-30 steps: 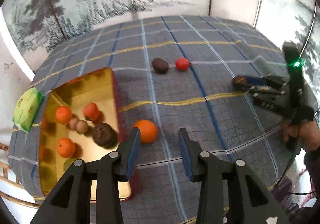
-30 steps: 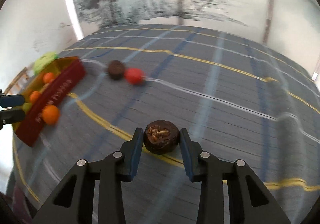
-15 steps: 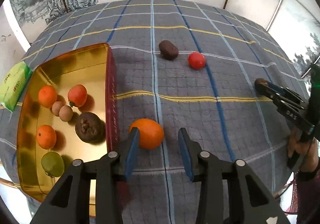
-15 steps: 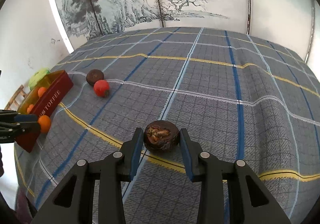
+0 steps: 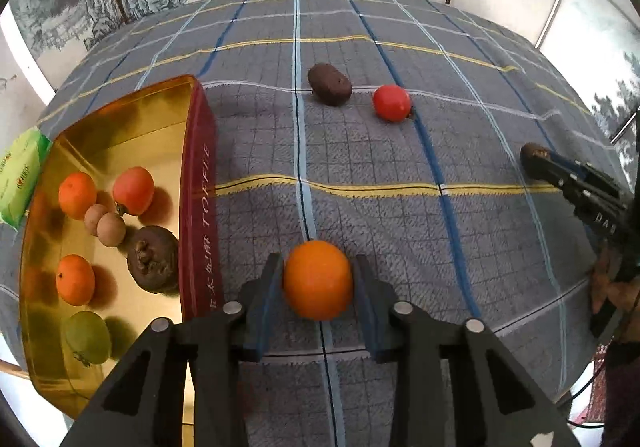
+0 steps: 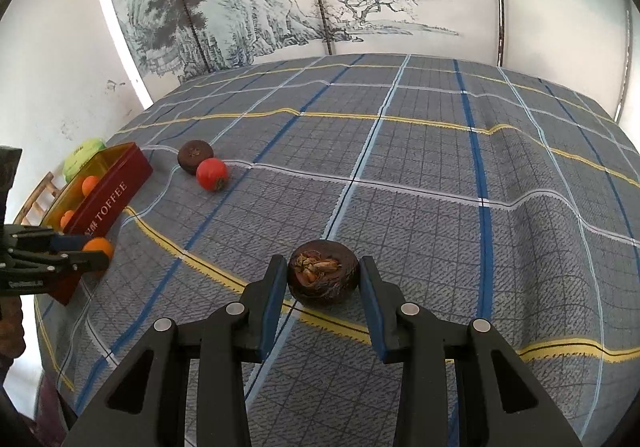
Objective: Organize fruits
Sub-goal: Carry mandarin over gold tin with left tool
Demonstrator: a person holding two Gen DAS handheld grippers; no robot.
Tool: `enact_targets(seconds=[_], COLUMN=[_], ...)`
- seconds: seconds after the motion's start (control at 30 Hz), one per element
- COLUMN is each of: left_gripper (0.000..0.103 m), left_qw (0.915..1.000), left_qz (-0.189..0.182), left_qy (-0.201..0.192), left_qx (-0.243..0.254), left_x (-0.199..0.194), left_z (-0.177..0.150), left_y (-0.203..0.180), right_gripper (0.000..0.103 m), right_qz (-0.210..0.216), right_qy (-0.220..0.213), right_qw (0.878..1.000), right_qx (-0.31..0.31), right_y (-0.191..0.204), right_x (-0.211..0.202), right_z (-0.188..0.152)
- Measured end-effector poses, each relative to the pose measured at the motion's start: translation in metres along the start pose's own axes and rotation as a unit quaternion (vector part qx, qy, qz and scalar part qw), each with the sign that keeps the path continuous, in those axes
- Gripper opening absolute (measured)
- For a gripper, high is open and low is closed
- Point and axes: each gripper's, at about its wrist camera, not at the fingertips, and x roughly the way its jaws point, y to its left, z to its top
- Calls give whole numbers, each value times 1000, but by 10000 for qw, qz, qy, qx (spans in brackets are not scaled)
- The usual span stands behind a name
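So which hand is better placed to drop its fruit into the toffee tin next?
Probably left: the left gripper grips the orange right beside the tin; the right gripper's dark fruit is farther away.

An ink-landscape folding screen point(image 6: 280, 15) stands behind the plaid-covered table point(image 6: 440, 167), perhaps backlit.

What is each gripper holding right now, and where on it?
Left gripper clamps the orange by its two sides. Right gripper clamps the dark brown fruit by its sides, dried top facing up.
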Motion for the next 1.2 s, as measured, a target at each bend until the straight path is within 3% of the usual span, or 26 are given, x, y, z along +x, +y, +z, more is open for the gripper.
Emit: enact_targets(seconds=[0.3,0.43,0.73,1.03,1.2], left_gripper=[30,30,30,30,30], left_qw=[9999,9992,9969,9945,9923], left_qz=[32,-211,-483,-497,-160], left_qy=[-149,-276,-609,-832,-1039], left_qx=[-17,-216,-115,-386,-658], left_x=[-3,-13,-49,-80,-101], left_z=[-6,-9,-16,-29,-32], left_y=[-2,-4,-16,9,48], right_gripper=[38,38,38,38,38], right_qz=[-18,-27,-105,-250,-275], right_qy=[45,142,244,290,293], right_qw=[10000,9999,9996,9992,9991], right_qx=[32,47,-14,-121,-143], right_y=[-1,-2,1,5,5], right_x=[2,6,11,14,15], right_z=[1,1,2,2,2])
